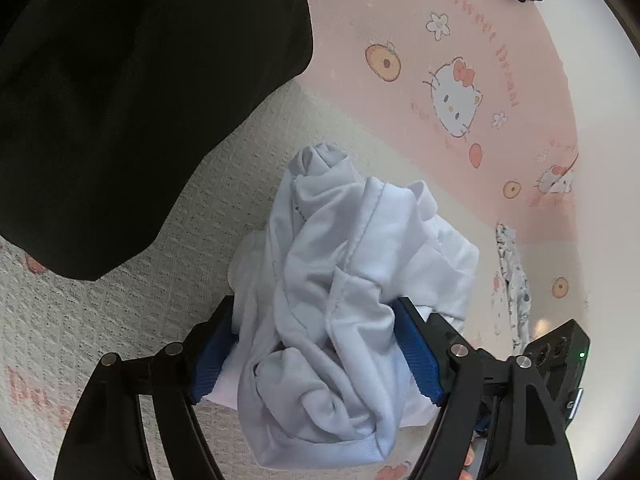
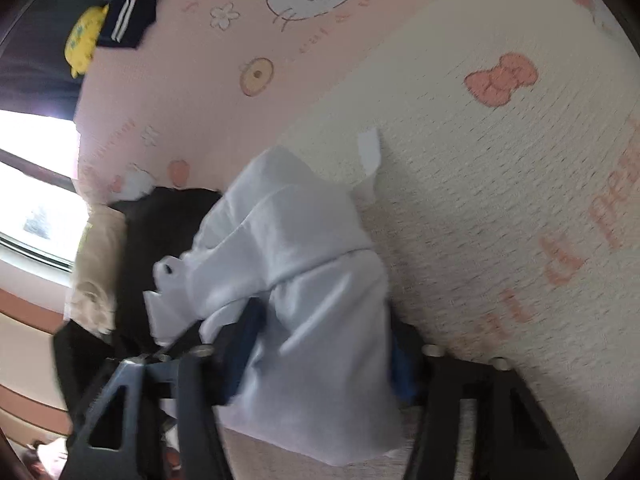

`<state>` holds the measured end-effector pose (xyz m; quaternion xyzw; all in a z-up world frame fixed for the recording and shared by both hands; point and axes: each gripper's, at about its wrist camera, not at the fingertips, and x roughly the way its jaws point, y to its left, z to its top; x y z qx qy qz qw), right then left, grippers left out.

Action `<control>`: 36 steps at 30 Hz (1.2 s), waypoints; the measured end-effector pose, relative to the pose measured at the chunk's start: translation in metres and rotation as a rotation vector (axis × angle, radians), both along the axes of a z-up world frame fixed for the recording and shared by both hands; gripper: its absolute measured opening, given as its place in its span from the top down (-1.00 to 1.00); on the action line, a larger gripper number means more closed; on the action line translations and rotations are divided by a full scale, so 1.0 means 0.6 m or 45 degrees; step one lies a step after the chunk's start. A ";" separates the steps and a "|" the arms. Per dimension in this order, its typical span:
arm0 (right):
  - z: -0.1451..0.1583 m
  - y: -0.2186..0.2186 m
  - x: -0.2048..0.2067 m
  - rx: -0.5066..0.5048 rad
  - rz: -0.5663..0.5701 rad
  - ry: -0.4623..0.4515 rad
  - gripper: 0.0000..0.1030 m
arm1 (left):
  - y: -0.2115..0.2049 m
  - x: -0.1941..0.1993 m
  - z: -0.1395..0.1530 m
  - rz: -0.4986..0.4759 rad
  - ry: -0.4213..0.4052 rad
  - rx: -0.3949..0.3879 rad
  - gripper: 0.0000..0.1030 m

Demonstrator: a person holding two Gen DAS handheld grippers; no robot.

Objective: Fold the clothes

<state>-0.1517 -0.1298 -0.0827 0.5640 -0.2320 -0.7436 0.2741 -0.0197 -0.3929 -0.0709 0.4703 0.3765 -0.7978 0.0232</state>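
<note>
The white garment (image 1: 340, 300) was bunched into a soft, crumpled lump of smooth knit cloth, with stitched seams and a hemmed edge curling along its lower fold. It sat between the ribbed blue pads (image 1: 416, 356) of the left gripper (image 1: 316, 356), which pressed into the bundle from both sides, the jaws standing fairly wide around the thick wad. The right gripper (image 2: 320, 364) likewise had the same white cloth (image 2: 312, 280) packed between its blue-lined fingers (image 2: 402, 376), the picture blurred but the fabric plainly filling the gap and draping over the fingers in broad folds.

Beneath lay a bedspread (image 1: 460, 40) with a pink printed band of cartoon cats, flowers and round biscuits, and a cream part with a nubbly, waffle-like weave. A large black garment (image 1: 120, 100) lay in a matte heap just beside the white one. Farther off on the pink band rested a folded dark garment with white stripes (image 2: 132, 8), and beside it a yellow object (image 2: 84, 40).
</note>
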 end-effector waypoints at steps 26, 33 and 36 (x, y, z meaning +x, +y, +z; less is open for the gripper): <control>0.319 -0.042 0.002 0.229 0.070 0.457 0.38 | -0.037 -0.061 0.219 -0.089 0.377 0.090 0.27; 0.409 -0.150 -0.003 0.170 0.131 0.535 0.38 | -0.156 -0.039 0.335 -0.022 0.496 0.041 0.27; 0.434 -0.215 -0.005 0.158 0.176 0.536 0.38 | -0.217 -0.023 0.364 0.031 0.501 0.017 0.27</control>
